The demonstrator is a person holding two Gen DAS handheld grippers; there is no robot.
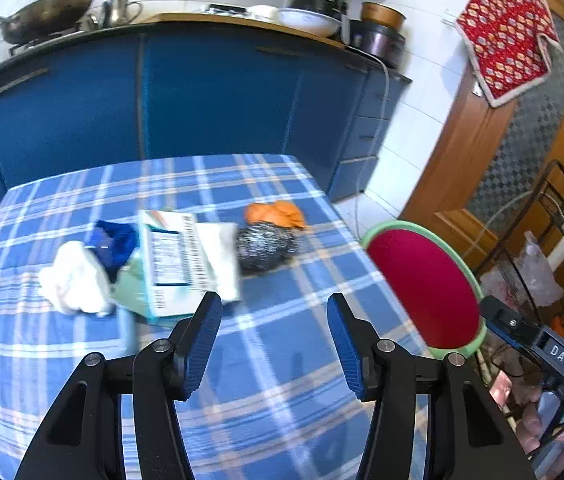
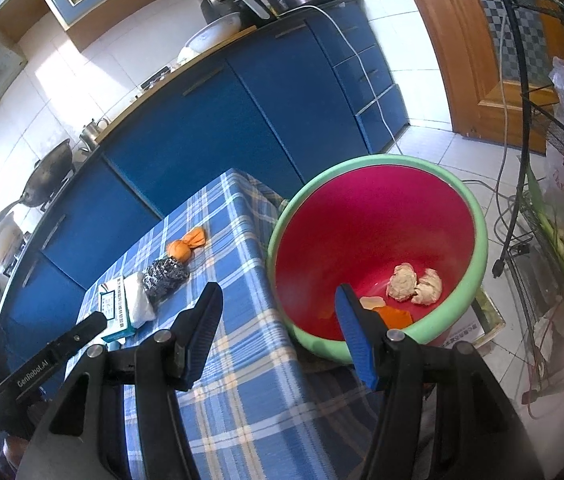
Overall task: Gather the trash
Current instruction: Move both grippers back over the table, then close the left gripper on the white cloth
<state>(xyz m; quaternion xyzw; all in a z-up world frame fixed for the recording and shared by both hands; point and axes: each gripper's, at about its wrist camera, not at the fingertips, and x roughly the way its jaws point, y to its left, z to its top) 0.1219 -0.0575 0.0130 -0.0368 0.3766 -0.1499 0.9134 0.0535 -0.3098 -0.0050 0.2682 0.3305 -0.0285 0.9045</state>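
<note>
Blue kitchen cabinets [image 1: 210, 92] are forming the far background, with a wok [image 1: 48, 14] sitting on the stove at the far left. Nearer, a worktop [image 1: 274, 360] covered in a blue plaid cloth is carrying the trash in a loose row. In the left wrist view, a crumpled white tissue [image 1: 76, 280] is lying at the left end, touching a crumpled dark blue wrapper [image 1: 116, 242] just behind it. A flattened printed carton [image 1: 180, 260] is lying to the right of these, with a crumpled black-and-silver wrapper [image 1: 266, 248] beside its right edge. A crumpled orange wrapper [image 1: 276, 213] is sitting just behind the black-and-silver one, at the far right of the row.

A red bin with a green rim [image 2: 478, 216] is standing just beside the right edge of the worktop. Two beige crumpled lumps [image 2: 414, 284] and some orange scraps [image 2: 396, 316] are lying at its bottom.

The left gripper [image 1: 274, 340] is hovering over bare cloth near the carton, its fingers [image 1: 202, 344] standing moderately apart and holding nothing. The right gripper [image 2: 278, 340] is hovering over the right edge of the worktop and the near rim of the bin, its fingers [image 2: 198, 340] likewise moderately apart and empty.
</note>
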